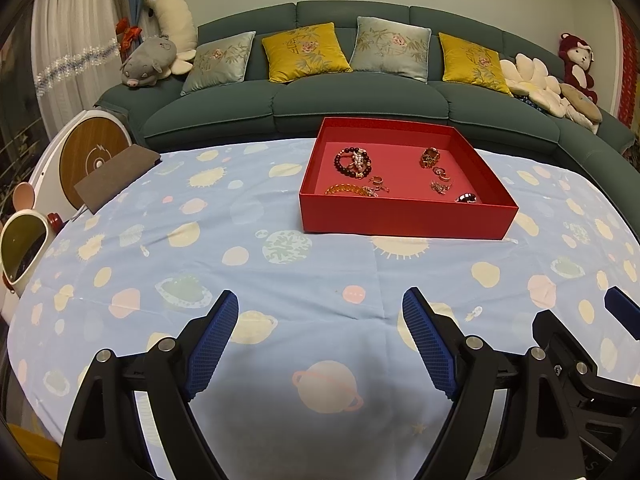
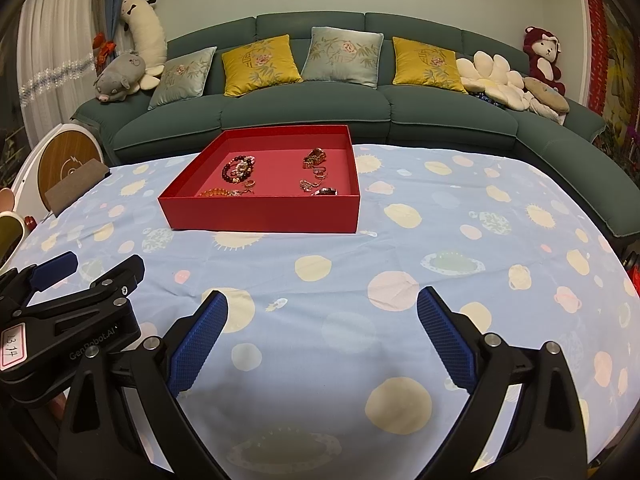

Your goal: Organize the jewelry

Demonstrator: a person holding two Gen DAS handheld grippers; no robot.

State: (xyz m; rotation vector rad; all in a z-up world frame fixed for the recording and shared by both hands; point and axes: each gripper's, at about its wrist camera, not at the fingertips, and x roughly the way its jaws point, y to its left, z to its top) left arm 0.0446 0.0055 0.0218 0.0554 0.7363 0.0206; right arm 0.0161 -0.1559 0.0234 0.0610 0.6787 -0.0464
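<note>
**Both tools open, jewelry in the red box**

We hold the left tool (image 1: 320, 304) and the right tool (image 2: 322, 300) side by side above the near part of the desk (image 1: 280, 280), each with jaws spread wide and gripping nothing. Well ahead of us, the red box (image 1: 404, 220) sits on the planet-print cloth, holding a dark bead bracelet (image 1: 344, 162), an amber bracelet (image 1: 346, 189) and small rings (image 1: 442, 174).

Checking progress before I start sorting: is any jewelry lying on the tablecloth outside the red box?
No, every piece, like the dark bead bracelet, lies inside the red box.
</note>
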